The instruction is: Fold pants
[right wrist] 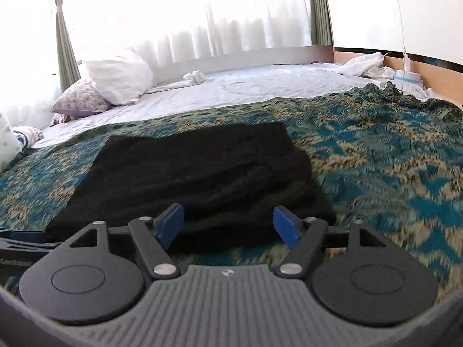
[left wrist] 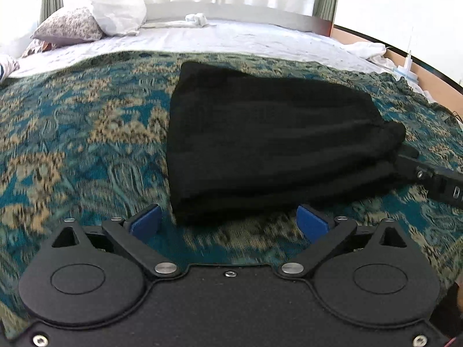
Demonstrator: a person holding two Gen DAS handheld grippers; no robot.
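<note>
Teal-and-gold patterned bedspread (left wrist: 86, 133) supports the black fabric pants (left wrist: 269, 141), folded into a compact stacked bundle at frame centre. Left gripper (left wrist: 230, 222) and right gripper (right wrist: 228, 225) stand wide, empty. Folding appears complete.

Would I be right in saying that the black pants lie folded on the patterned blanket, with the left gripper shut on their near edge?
Not quite. The left gripper is open, not shut: in the left wrist view its blue pads stand wide apart and clear of the cloth. The rest holds: the black pants lie folded on the patterned blanket.
</note>
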